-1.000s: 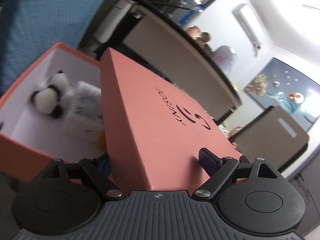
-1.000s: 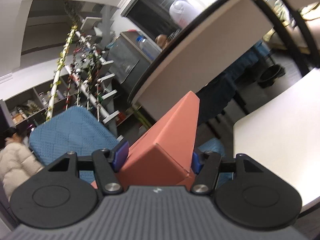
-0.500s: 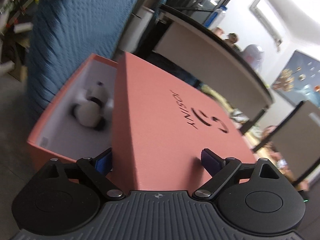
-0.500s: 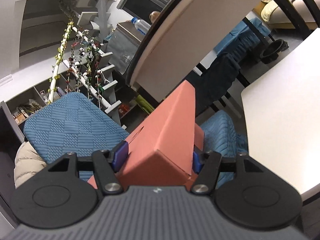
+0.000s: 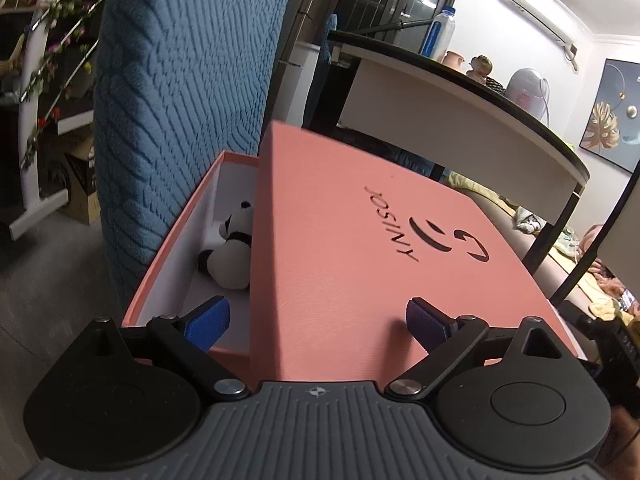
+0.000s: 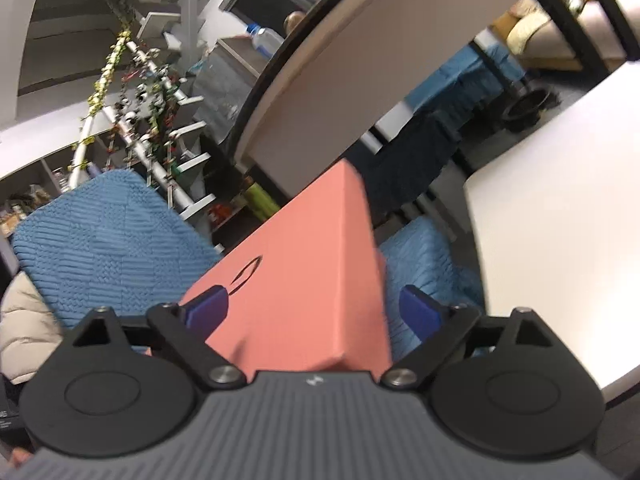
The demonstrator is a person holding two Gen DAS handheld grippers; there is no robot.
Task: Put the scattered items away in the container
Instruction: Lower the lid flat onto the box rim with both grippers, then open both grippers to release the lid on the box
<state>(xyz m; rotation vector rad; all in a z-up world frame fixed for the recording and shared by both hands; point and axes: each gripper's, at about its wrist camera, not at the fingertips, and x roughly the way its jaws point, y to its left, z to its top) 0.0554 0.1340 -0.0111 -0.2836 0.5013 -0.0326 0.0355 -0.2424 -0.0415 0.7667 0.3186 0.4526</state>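
lid (image 5: 360,248) hides panda (image 5: 232,252) partly

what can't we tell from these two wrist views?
- Box contents: left wrist view, lid hides all but the toy panda.
- Lid seating: no view shows its far edges.
- Left gripper contact with lid: unclear.
- Right gripper: right wrist view is blurred, box hidden under lid.

One box (image 5: 168,276), one lid (image 5: 360,248), one panda (image 5: 232,252)
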